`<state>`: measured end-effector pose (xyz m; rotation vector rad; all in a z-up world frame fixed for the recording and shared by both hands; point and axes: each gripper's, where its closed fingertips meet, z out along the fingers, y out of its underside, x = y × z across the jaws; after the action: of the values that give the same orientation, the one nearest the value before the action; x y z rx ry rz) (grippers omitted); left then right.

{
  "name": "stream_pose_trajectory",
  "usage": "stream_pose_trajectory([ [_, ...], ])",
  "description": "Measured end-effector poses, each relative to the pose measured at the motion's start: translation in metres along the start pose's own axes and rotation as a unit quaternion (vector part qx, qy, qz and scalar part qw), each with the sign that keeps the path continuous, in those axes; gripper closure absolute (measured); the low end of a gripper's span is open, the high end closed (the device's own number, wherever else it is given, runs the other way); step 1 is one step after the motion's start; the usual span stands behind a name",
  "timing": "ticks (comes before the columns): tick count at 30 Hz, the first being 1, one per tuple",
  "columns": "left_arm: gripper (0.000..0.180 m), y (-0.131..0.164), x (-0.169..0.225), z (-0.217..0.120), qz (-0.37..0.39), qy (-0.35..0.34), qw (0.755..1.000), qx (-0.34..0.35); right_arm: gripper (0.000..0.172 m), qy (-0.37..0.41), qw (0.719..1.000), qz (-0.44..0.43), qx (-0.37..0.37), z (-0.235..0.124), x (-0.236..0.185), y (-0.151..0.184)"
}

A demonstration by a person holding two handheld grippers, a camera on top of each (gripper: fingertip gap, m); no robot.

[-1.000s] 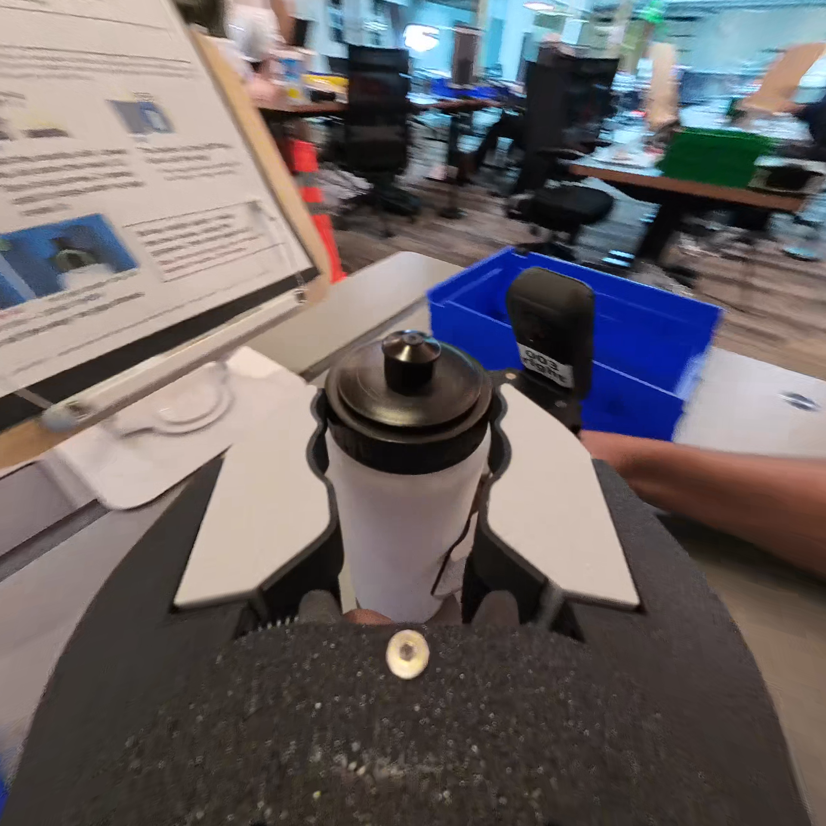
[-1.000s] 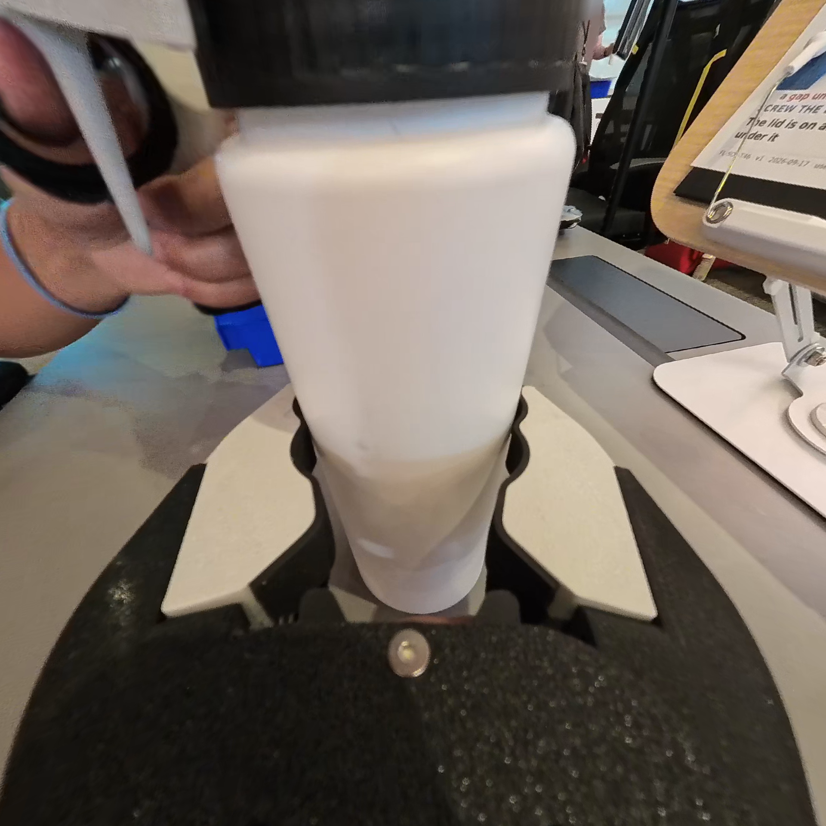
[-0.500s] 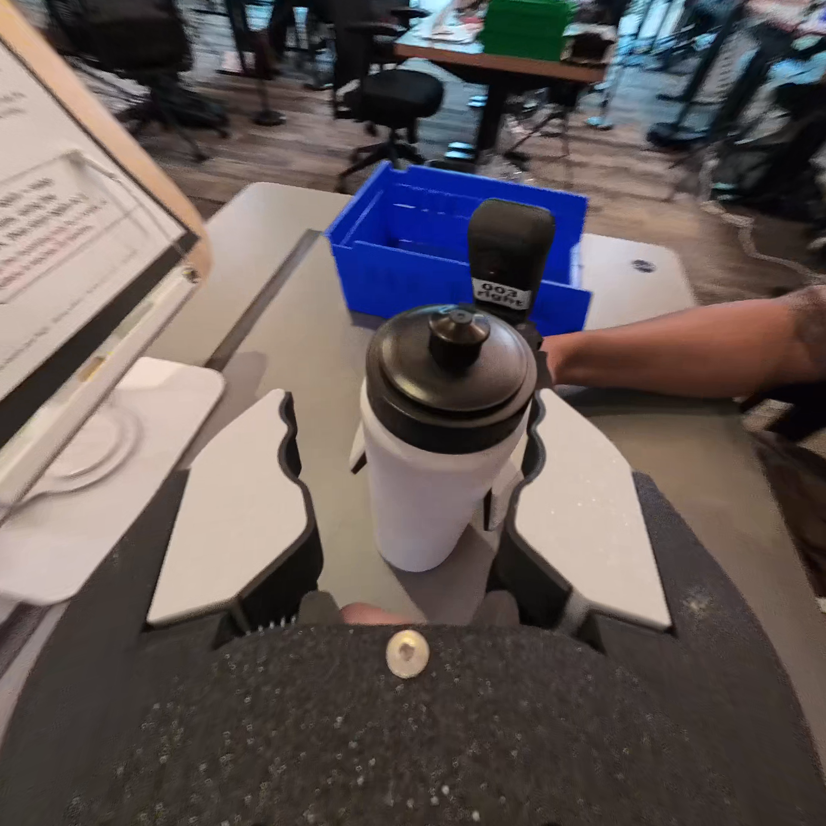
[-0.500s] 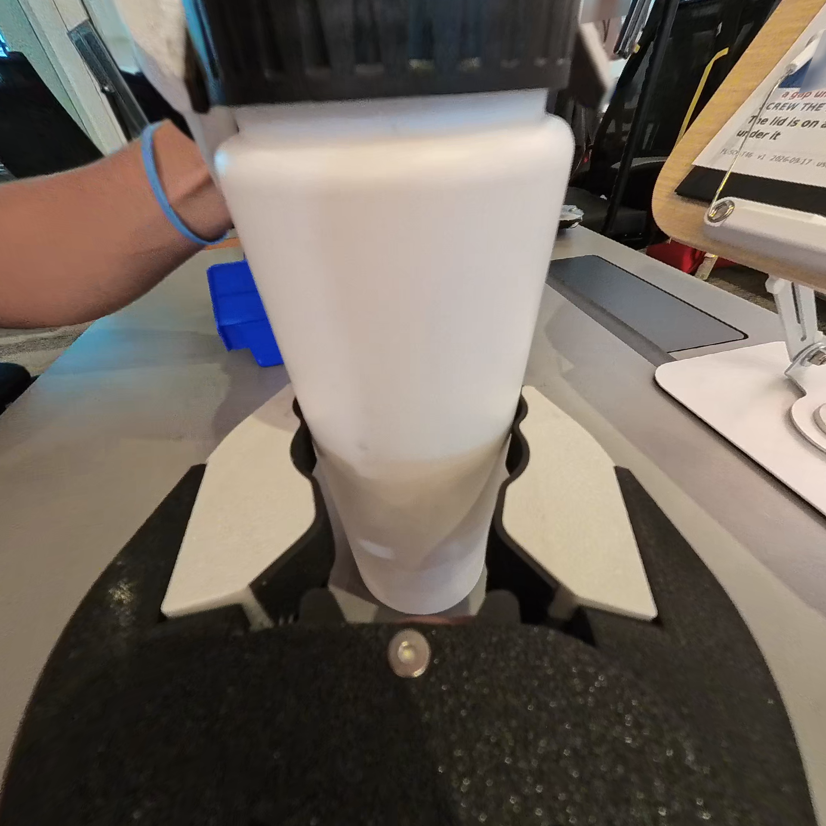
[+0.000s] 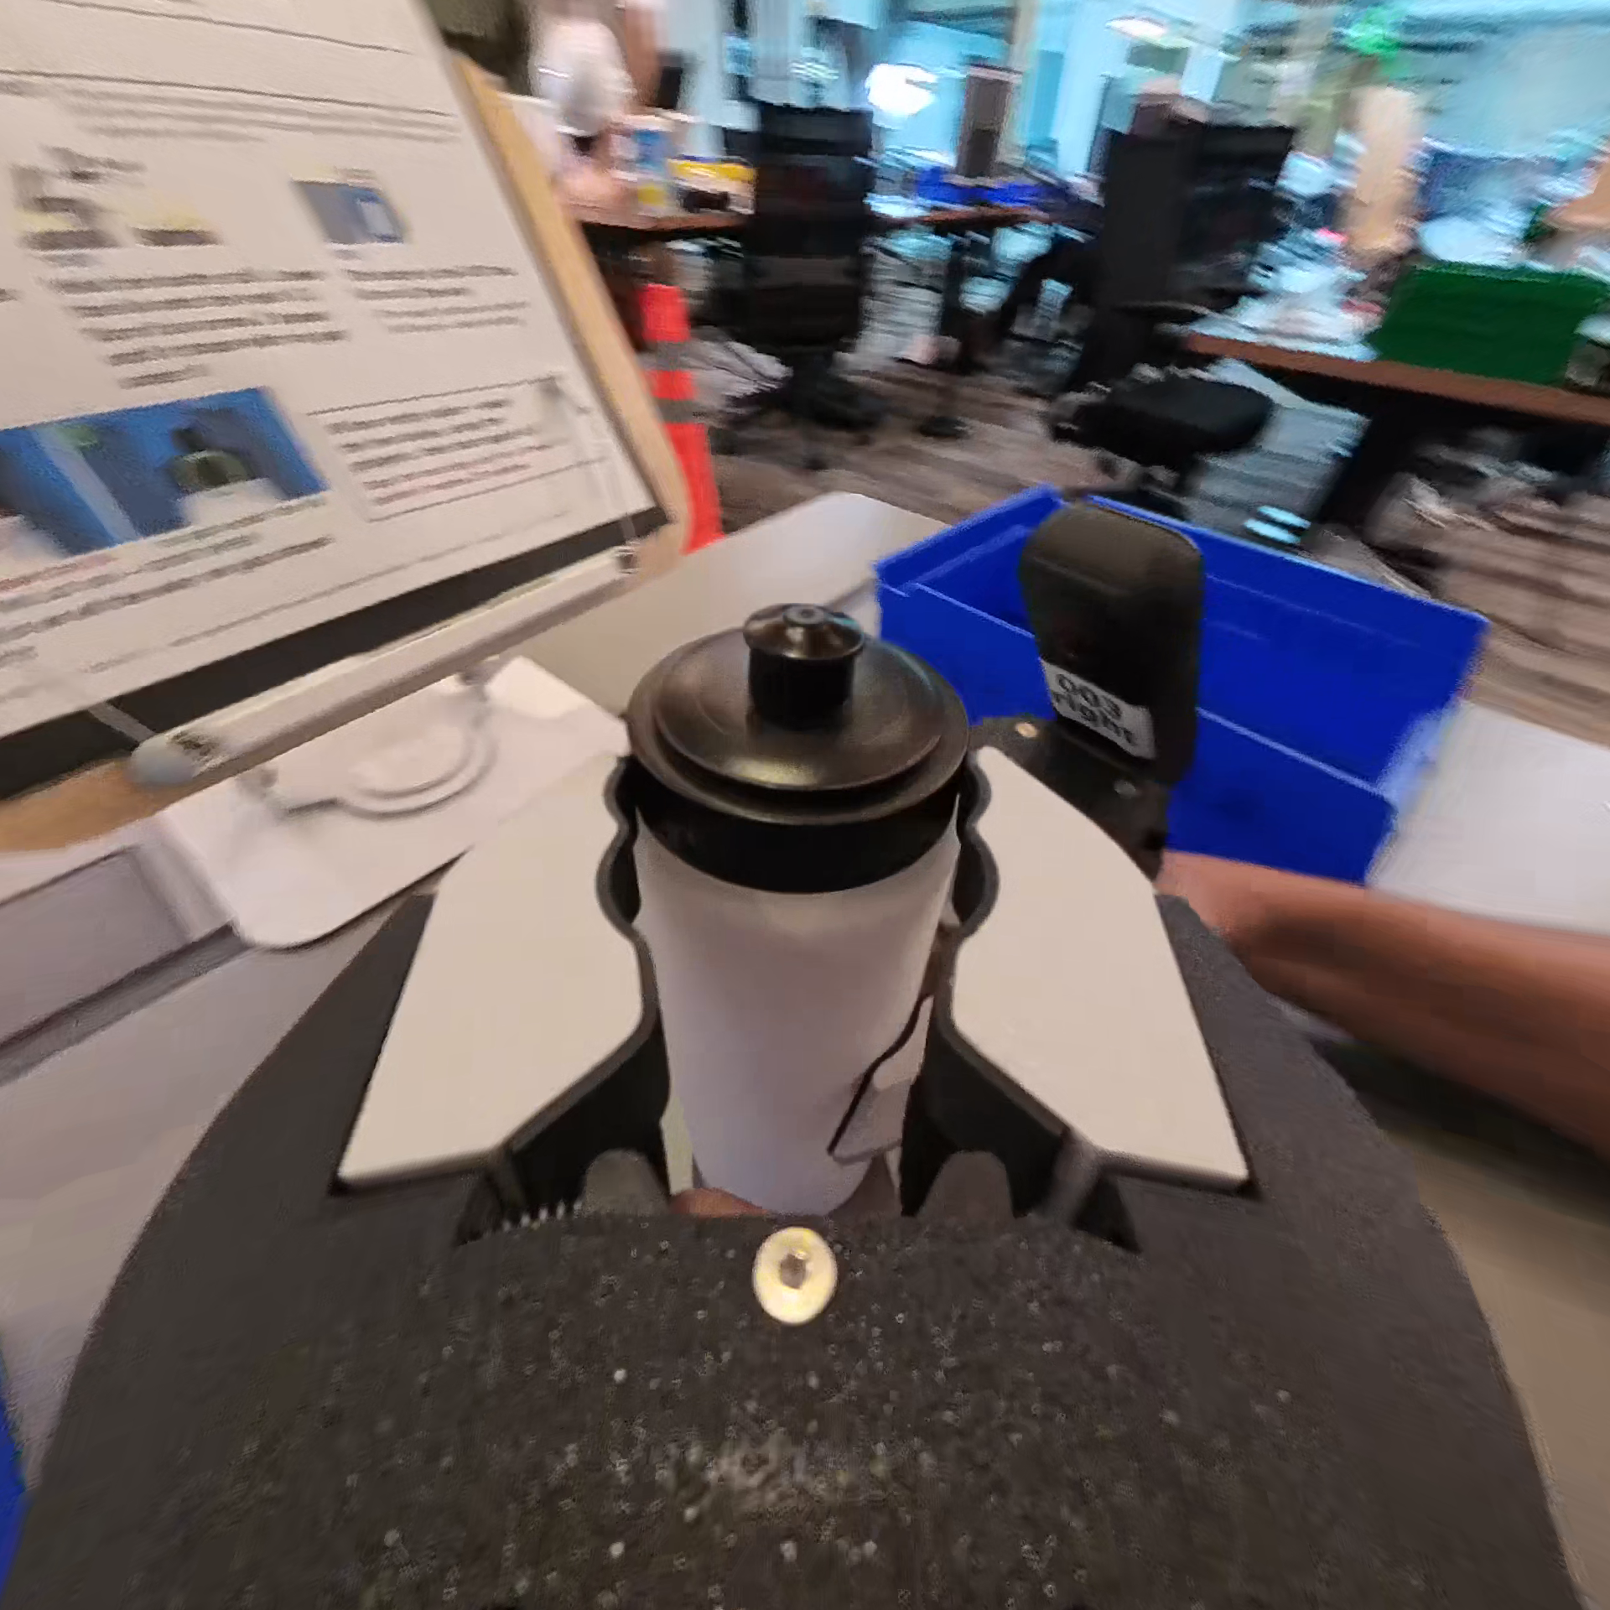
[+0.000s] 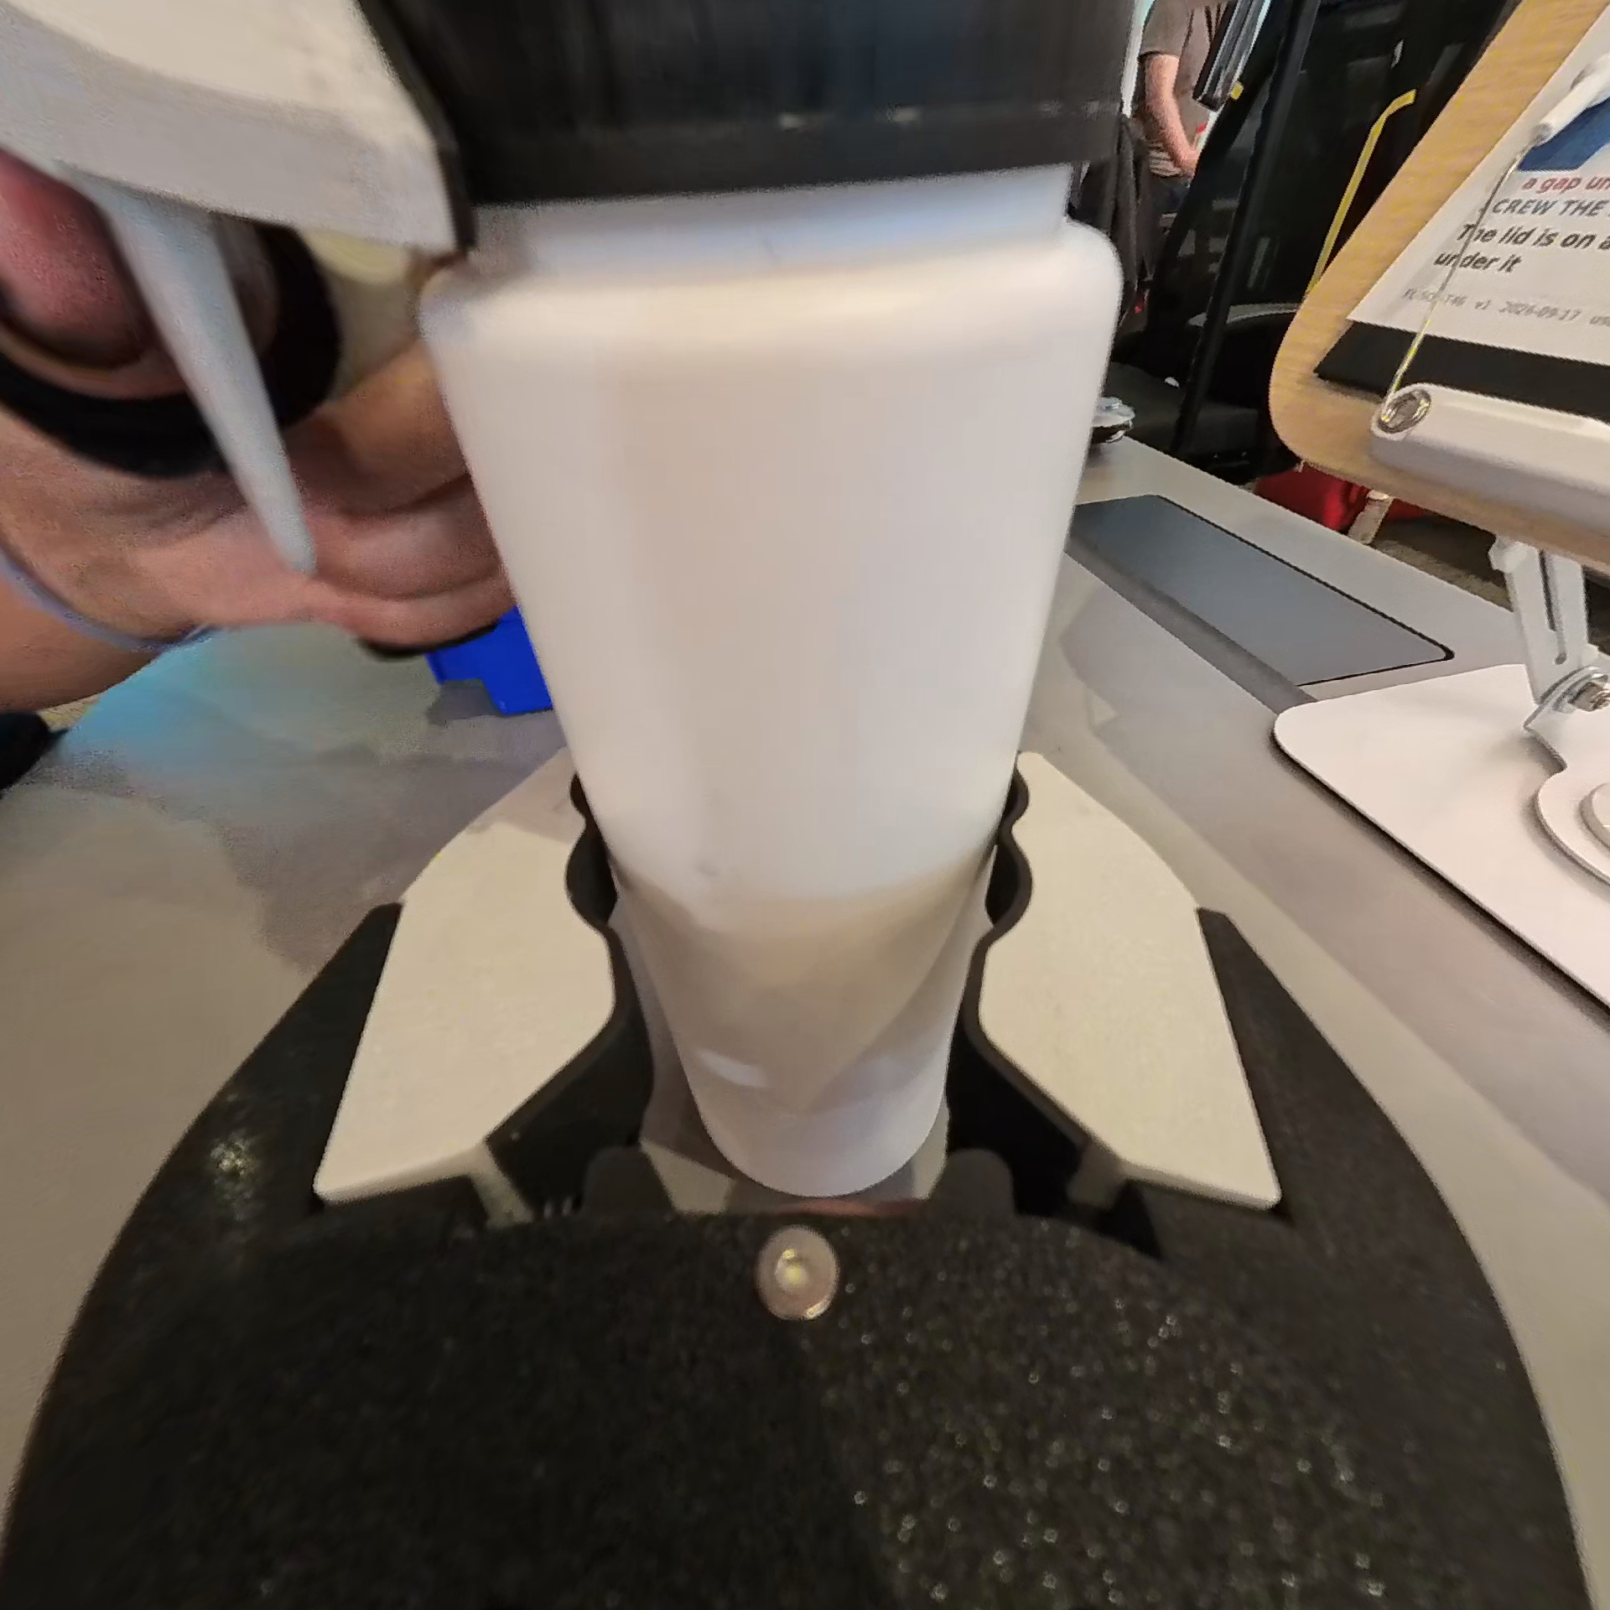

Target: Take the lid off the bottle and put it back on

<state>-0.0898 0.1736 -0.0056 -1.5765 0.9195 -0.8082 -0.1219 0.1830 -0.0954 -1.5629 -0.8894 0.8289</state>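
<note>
A white bottle (image 6: 767,523) with a black screw lid (image 5: 797,767) stands upright on the grey table (image 6: 218,828). My right gripper (image 6: 797,836) is shut on the bottle's lower body, with both pads pressed against its sides. My left gripper (image 5: 794,819) is shut on the lid, its fingertips (image 5: 620,810) clamping the lid's rim from both sides. In the right wrist view the lid (image 6: 767,87) is at the top edge, with a left finger (image 6: 218,113) against it. The right gripper's black housing (image 5: 1111,627) shows behind the bottle.
A blue bin (image 5: 1307,697) stands on the table behind the bottle. A tilted document stand (image 5: 261,348) on a white base (image 6: 1437,784) is beside it. A person's forearm (image 5: 1394,984) reaches in from the right, and a hand (image 6: 261,523) is at the left.
My left gripper opened off the lid and swung round half a second ago, and has now come back and closed on the lid again. The right gripper's hold on the bottle has not changed.
</note>
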Motion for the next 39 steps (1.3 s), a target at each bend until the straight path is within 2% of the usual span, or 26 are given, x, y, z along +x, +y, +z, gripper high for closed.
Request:
stream_pose_trajectory([
  [2,0.111,-0.001,0.0,0.001,-0.009,-0.066,0.997,0.026,0.086,-0.001,1.0,-0.001,0.001,0.0,0.0,0.0],
  [5,0.111,0.0,0.002,-0.001,0.049,-0.108,0.992,0.032,0.086,-0.003,1.0,-0.002,0.001,-0.002,0.0,0.0],
  [7,0.107,-0.001,0.005,-0.004,0.064,-0.068,0.995,0.03,0.086,-0.003,1.0,0.0,0.001,-0.002,0.0,0.0],
  [11,0.108,-0.022,0.006,-0.017,0.009,0.082,0.996,0.041,0.086,-0.004,1.0,0.0,0.002,-0.002,0.0,0.0],
  [12,0.108,-0.022,0.005,-0.016,0.009,0.122,0.992,0.022,0.086,-0.004,1.0,0.001,0.003,-0.002,0.0,0.0],
  [15,0.089,-0.004,0.009,-0.01,0.03,0.229,0.97,-0.074,0.086,-0.004,1.0,0.0,0.001,-0.002,0.0,0.0],
  [17,0.087,0.001,0.005,-0.001,0.053,0.249,0.963,-0.088,0.086,-0.004,1.0,0.001,0.001,-0.001,0.0,0.0],
  [20,0.098,0.007,0.012,0.01,0.052,0.284,0.953,-0.095,0.086,-0.004,1.0,0.001,0.001,-0.001,0.0,0.0],
  [22,0.101,0.006,0.015,0.013,0.067,0.269,0.957,-0.08,0.086,-0.005,1.0,0.0,0.002,-0.002,0.0,0.0],
  [25,0.103,0.004,0.012,0.015,0.054,0.198,0.977,-0.055,0.086,-0.003,1.0,0.001,0.002,-0.002,0.0,0.0],
  [29,0.103,0.0,0.004,0.016,0.014,0.046,0.999,-0.002,0.086,-0.002,1.0,0.0,0.001,0.0,-0.001,0.0],
  [32,0.103,-0.001,-0.003,0.016,-0.004,-0.074,0.997,0.029,0.086,-0.002,1.0,0.0,0.001,0.0,-0.001,0.0],
  [34,0.103,-0.001,-0.006,0.016,0.008,-0.127,0.991,0.031,0.086,-0.003,1.0,0.0,0.001,0.0,-0.001,0.0],
  [36,0.101,-0.001,-0.004,0.012,0.035,-0.139,0.989,0.027,0.086,-0.004,1.0,0.001,0.001,0.0,-0.001,0.0],
  [39,0.101,-0.007,0.0,0.001,0.028,-0.071,0.996,0.053,0.086,-0.005,1.0,0.002,0.002,0.0,-0.001,0.0],
])
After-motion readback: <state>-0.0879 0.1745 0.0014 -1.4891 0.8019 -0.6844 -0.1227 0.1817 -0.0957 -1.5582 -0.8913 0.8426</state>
